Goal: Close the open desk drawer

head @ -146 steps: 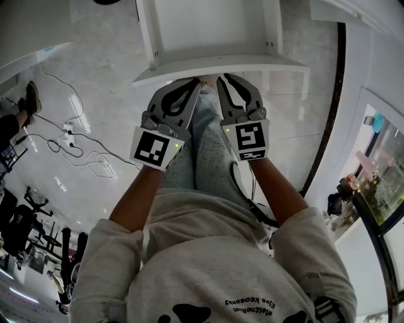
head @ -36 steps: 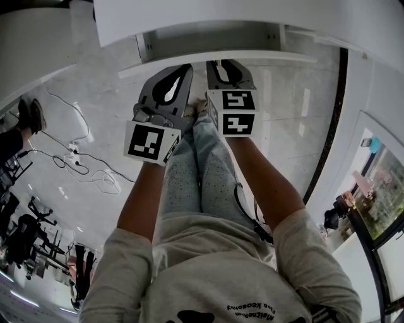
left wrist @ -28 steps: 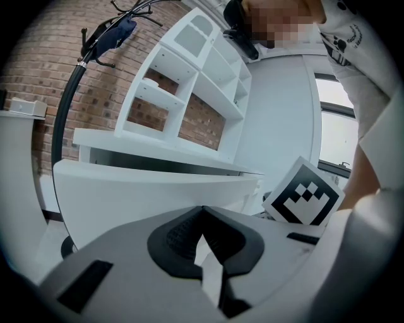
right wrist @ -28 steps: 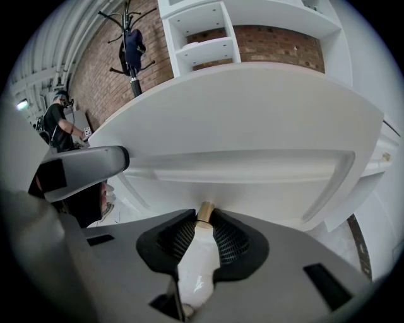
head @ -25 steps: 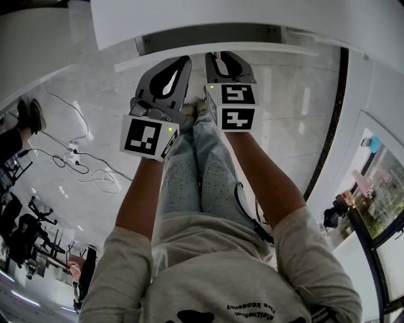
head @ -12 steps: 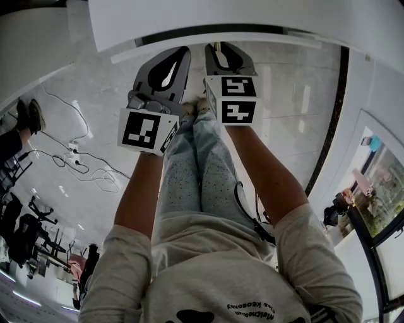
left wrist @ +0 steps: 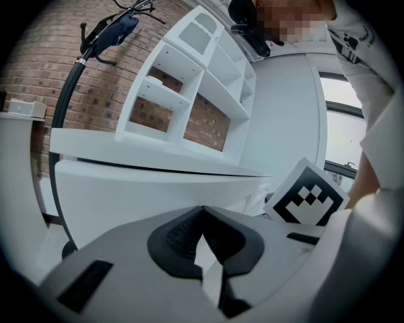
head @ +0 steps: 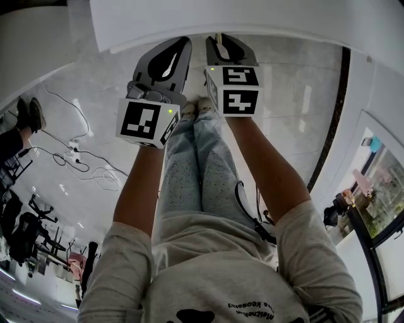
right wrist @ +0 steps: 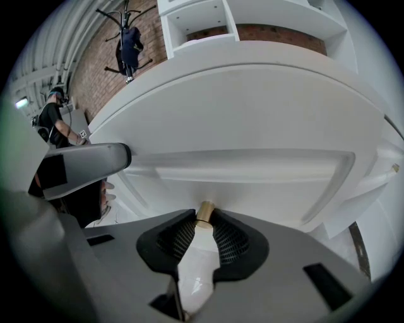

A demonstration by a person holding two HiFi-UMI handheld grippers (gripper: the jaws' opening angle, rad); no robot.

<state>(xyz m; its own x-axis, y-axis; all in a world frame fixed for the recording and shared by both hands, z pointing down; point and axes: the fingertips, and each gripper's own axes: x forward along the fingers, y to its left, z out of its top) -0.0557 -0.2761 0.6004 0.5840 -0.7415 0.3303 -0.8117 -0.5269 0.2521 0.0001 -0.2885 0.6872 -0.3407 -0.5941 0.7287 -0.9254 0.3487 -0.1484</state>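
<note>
The white drawer front [right wrist: 252,170] lies flush under the white desk top [head: 252,19], and no gap shows in the head view. A brass-stemmed knob [right wrist: 205,212] stands out from it. My right gripper [right wrist: 202,221] is shut on that knob, its ribbed pads on either side of it. My left gripper [left wrist: 202,211] is shut with nothing in it, its tips close to the drawer front [left wrist: 158,189]. In the head view both grippers reach the desk edge side by side, the left gripper [head: 182,41] and the right gripper [head: 218,39].
A white shelf unit [left wrist: 196,94] stands on the desk against a brick wall. Cables and a power strip [head: 76,158] lie on the marble floor at the left. The person's legs [head: 196,170] are below the grippers. A coat stand [right wrist: 129,44] is behind.
The drawer has slid in under the desk top, and the dark gap along its top edge has gone. Both grippers have moved forward with it toward the desk.
</note>
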